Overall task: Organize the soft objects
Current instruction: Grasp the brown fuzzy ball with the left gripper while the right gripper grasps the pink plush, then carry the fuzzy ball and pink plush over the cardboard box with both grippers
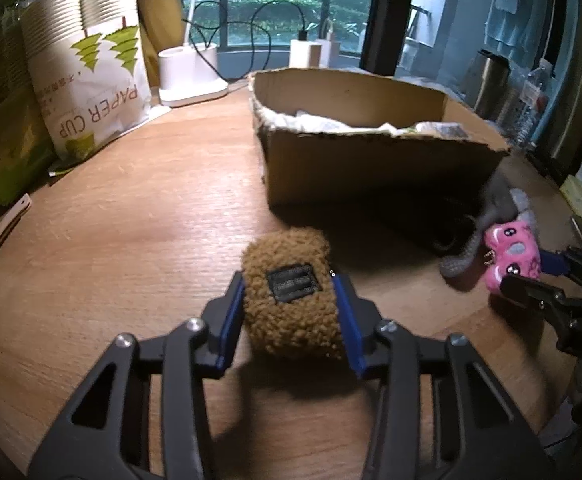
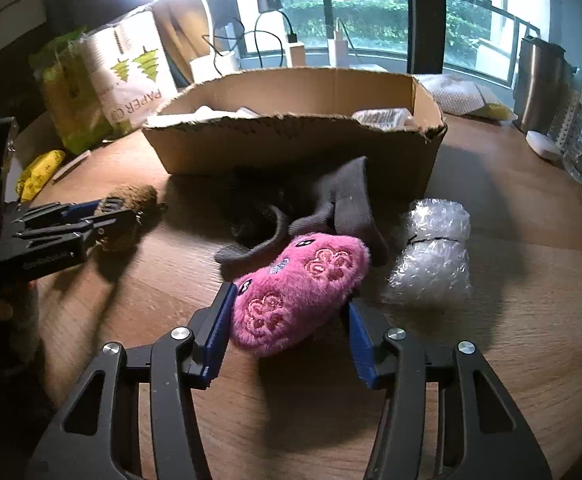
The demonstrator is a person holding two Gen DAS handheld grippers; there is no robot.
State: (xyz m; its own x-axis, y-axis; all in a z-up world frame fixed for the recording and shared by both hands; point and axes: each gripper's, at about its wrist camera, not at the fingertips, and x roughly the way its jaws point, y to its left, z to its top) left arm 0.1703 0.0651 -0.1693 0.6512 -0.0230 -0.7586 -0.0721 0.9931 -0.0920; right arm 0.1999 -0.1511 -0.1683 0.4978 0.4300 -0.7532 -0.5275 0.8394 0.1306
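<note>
Nearest in the left wrist view, the left gripper [image 1: 289, 312] is seen closed around a brown fleecy pouch [image 1: 289, 292], both blue pads pressed into its sides; the pouch bears a dark rectangular patch on top and rests on the wooden table [image 1: 131, 220]. In the right wrist view, the right gripper [image 2: 291, 312] is set around a pink plush toy [image 2: 301, 286] embroidered with flowers; the left pad is pressed against the fur, while contact at the right pad cannot be made out for certain, though the toy appears grasped. Just behind the pink toy, a grey cloth item [image 2: 343, 200] is draped on the table, partly in shadow, and just to its right a roll of bubble wrap [image 2: 431, 256] is laid. Farther back, an open cardboard box [image 2: 291, 140] is placed on the table, with pale paper and a packet visible inside. To the left beyond it, a bag of paper cups [image 1: 91, 80] is stood, with a white stand [image 1: 191, 76] and cables beside it. A window with greenery outside is seen at the far end.
</note>
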